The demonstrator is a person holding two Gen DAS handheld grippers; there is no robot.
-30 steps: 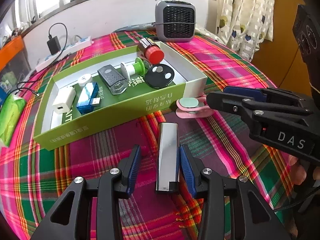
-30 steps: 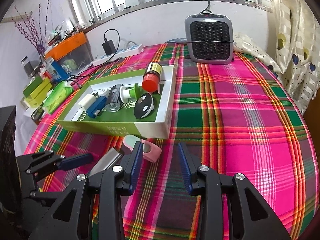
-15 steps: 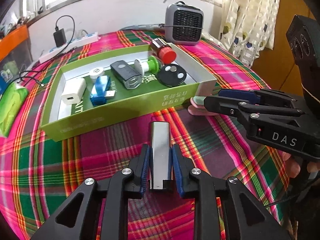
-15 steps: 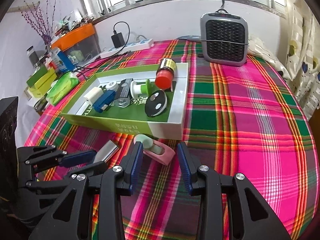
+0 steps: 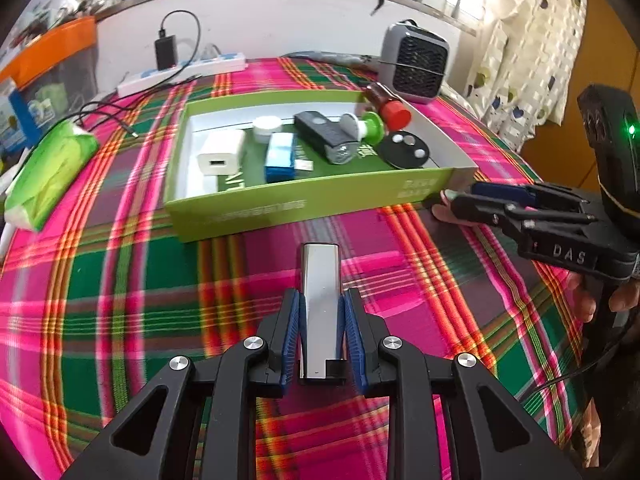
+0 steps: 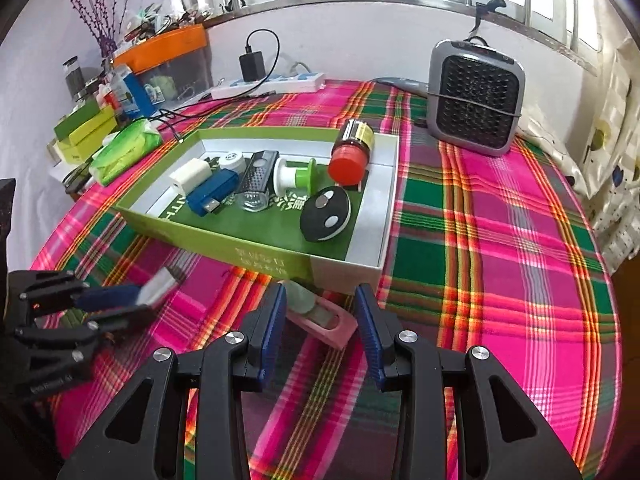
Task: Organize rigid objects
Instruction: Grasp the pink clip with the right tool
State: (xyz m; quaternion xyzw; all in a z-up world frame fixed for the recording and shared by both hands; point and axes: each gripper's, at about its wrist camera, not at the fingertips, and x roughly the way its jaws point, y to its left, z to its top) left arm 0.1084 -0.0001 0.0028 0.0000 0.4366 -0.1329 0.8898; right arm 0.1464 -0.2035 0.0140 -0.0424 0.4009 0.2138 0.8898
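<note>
A silver bar (image 5: pixel 320 304) sits clamped between the blue pads of the left gripper (image 5: pixel 321 320), its far end sticking out past the fingertips above the plaid cloth of the table (image 5: pixel 120 300); the gripper's jaws are closed on both of its long sides. Just beyond it lies the green tray (image 5: pixel 248 210), which holds a white charger (image 5: pixel 218 156), a white cap (image 5: pixel 267 127), a blue stick (image 5: pixel 280 157), a dark torch (image 5: pixel 326 138), a green-and-white spool (image 5: pixel 362 127), a red-capped bottle (image 5: pixel 390 106) and a black disc (image 5: pixel 404 151). At the tray's right corner a pink clip (image 6: pixel 320 316) lies on the cloth, between the parted fingers of the right gripper (image 6: pixel 321 320), whose pads stand clear of it on either side. A hand (image 5: pixel 588 300) grasps that gripper's handle. Farther off are a grey heater (image 6: pixel 474 102), a power strip (image 6: pixel 272 84) with a black plug, and a green tissue pack (image 5: pixel 50 172) to the tray's left.
</note>
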